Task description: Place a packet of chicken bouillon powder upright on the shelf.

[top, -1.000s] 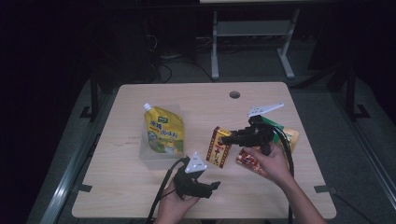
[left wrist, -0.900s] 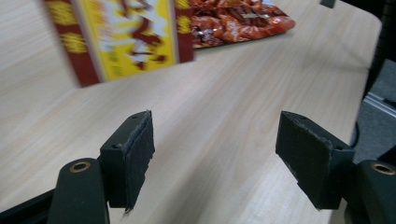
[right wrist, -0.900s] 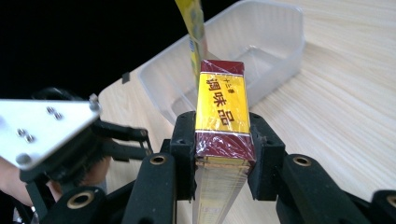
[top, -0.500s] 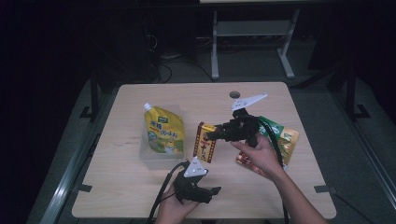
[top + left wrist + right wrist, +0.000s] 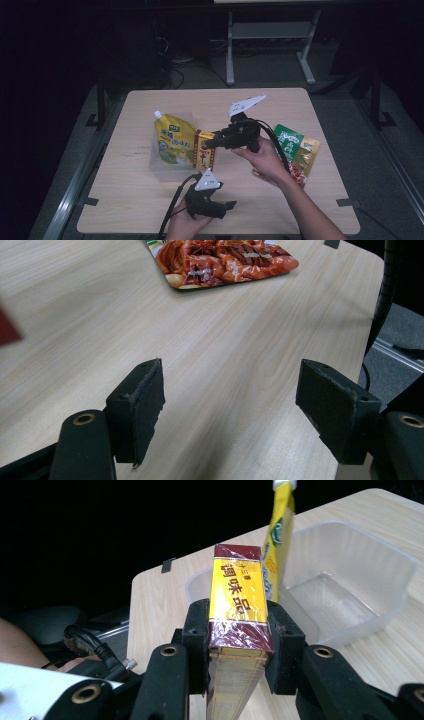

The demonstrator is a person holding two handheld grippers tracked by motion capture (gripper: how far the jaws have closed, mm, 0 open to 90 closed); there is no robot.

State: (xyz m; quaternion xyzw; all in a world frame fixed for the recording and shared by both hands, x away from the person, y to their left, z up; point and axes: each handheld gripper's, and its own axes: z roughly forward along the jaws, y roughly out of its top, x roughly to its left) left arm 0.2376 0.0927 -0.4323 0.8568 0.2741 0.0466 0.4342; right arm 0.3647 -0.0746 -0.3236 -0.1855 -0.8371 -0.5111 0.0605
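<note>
My right gripper is shut on a yellow and dark red box, holding it above the near end of a clear plastic tub. A yellow spouted pouch stands in the tub, right beside the box. My left gripper hovers low over the table's front edge, open, with bare wood between its pads.
A green snack packet and an orange-red food packet lie on the table to the right, partly under the right hand. The table's right edge and a black cable are close to the left gripper.
The right gripper has carried the box further left, from beside the packets to over the tub next to the yellow pouch. The left gripper has stayed in place.
</note>
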